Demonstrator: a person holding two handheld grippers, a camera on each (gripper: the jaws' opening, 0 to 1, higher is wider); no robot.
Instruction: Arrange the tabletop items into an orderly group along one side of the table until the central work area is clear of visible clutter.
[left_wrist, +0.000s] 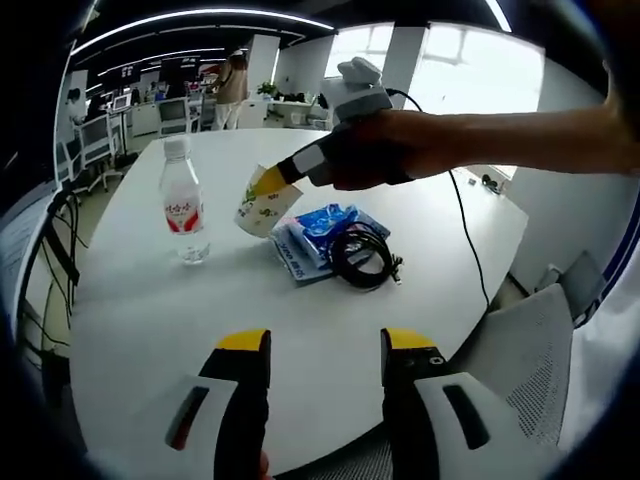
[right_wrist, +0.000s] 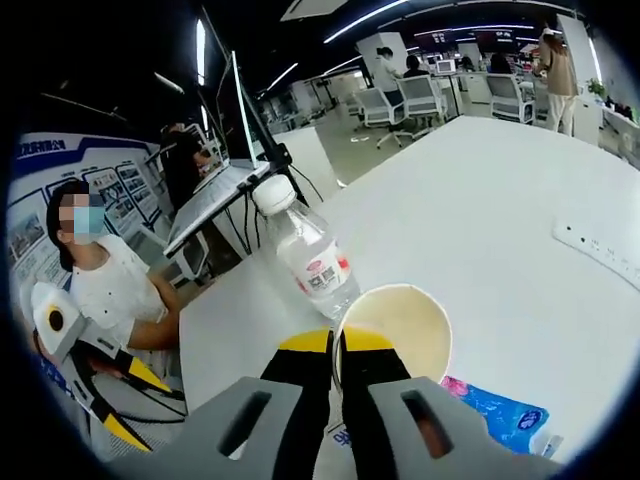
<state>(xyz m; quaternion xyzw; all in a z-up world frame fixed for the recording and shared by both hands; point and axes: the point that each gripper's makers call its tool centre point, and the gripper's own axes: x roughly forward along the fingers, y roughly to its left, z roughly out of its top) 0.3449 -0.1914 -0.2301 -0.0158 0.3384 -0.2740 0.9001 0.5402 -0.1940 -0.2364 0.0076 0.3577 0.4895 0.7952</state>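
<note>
My right gripper (right_wrist: 337, 345) is shut on the rim of a paper cup (right_wrist: 395, 320) and holds it tilted above the white table (right_wrist: 500, 200). In the left gripper view, a hand brings that right gripper (left_wrist: 290, 172) in from the right with the cup (left_wrist: 265, 200) hanging just right of an upright water bottle (left_wrist: 185, 210). Right of the cup lie a blue packet (left_wrist: 325, 222), a flat blue-and-white pack (left_wrist: 296, 258) and a coiled black cable (left_wrist: 362, 256). My left gripper (left_wrist: 325, 345) stands open over the near table edge, holding nothing. The bottle (right_wrist: 310, 255) stands just beyond the cup.
A white power strip (right_wrist: 600, 250) lies far across the table. A mesh chair (left_wrist: 535, 350) stands at the table's near right edge. Office chairs and desks (left_wrist: 175, 112) stand beyond the table. A black cord (left_wrist: 468, 240) trails over the table's right side.
</note>
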